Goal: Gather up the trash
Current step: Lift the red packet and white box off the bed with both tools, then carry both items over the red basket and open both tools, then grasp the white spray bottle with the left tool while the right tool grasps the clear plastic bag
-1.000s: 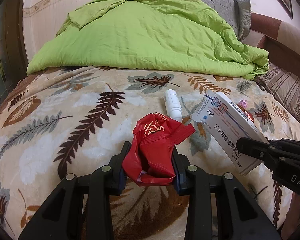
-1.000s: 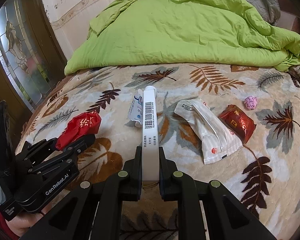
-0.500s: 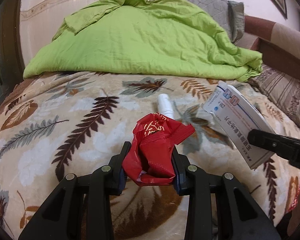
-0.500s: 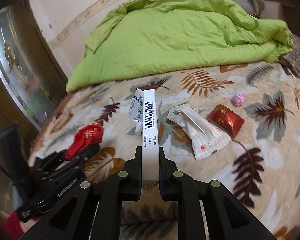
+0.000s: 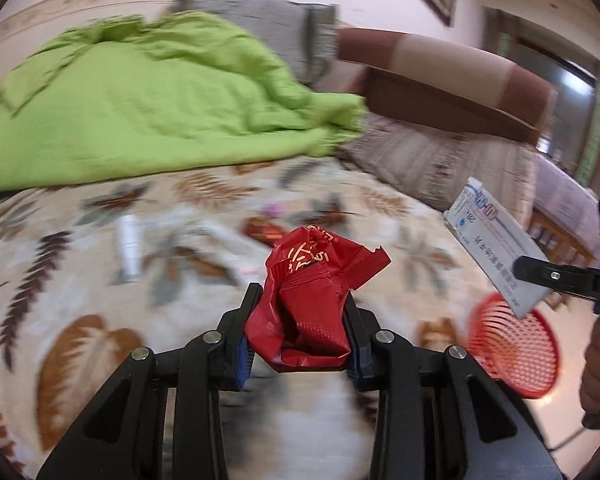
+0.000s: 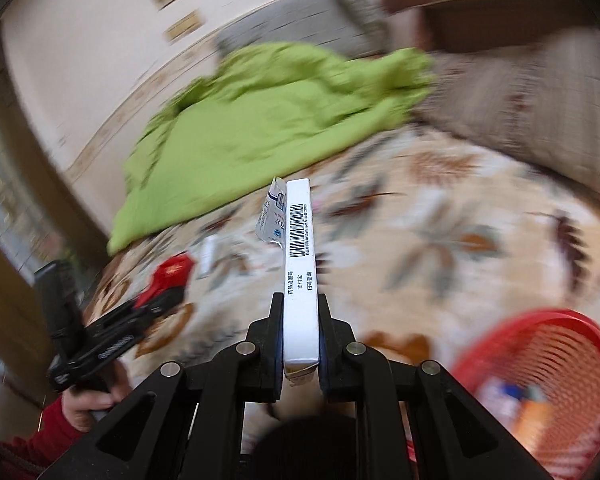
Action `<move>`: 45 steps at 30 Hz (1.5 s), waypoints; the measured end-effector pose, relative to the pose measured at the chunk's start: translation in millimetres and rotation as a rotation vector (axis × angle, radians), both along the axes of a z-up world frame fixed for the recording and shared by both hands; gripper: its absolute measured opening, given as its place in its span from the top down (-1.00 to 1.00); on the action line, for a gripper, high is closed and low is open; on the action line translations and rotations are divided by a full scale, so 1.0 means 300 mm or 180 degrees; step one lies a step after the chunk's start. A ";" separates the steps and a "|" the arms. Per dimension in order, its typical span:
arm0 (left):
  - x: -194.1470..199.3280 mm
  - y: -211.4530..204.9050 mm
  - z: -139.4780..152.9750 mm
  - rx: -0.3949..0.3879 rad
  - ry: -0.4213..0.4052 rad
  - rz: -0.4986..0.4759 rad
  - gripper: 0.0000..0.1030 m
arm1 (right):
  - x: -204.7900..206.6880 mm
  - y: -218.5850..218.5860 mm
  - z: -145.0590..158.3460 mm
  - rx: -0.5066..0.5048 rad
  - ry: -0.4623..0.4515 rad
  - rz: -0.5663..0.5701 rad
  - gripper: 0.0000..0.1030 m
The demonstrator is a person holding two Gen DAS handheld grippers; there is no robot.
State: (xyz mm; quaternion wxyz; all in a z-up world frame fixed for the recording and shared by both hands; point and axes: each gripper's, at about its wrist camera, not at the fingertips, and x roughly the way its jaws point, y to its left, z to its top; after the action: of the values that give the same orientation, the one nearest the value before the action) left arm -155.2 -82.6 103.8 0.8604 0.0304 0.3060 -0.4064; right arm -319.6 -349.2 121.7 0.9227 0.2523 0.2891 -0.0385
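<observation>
Bed with leaf-print blanket (image 5: 100,320) fills most of both views, much of it blurred. Green quilt (image 5: 140,100) heaped along the far side, its edge ending at the striped pillow (image 5: 440,160) far right; the wide middle stretch of blanket is open apart from scattered litter. Red mesh basket (image 6: 548,364) sits past the bed's near right edge, some items inside but too blurred to name. Left gripper (image 5: 300,320) clenched on a crumpled red wrapper (image 5: 308,292), held up off the blanket at near centre. Right gripper (image 6: 300,328) clamped on the end of a long white medicine box (image 6: 299,264), barcode side up, torn flap at its far end; box raised clear of the blanket, just left of the basket rim. On the blanket, far of the left gripper: a small white bottle (image 5: 129,248) lying down, a pale packet and a dark red wrapper (image 5: 262,230), all smeared. A hand in a red sleeve (image 6: 40,436) grips the left handle at the near left edge.
</observation>
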 end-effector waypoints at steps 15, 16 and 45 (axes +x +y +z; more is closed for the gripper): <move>-0.387 -0.500 0.041 0.0151 0.0227 -0.1366 0.32 | -0.453 -0.257 -0.060 0.0098 0.0343 -0.0947 0.73; -0.414 -0.535 0.029 0.0189 0.0248 -0.1457 0.32 | -0.472 -0.273 -0.087 0.0201 0.0382 -0.0995 0.73; -0.031 -0.145 -0.038 0.0286 0.0541 -0.0227 -0.26 | -0.006 -0.023 -0.075 0.0135 0.0292 -0.0086 0.22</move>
State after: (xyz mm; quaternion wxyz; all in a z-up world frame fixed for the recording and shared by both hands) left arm -164.4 -126.0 92.3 0.8141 0.0452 0.3945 -0.4237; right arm -321.3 -356.1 99.3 0.9023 0.2736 0.3284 -0.0563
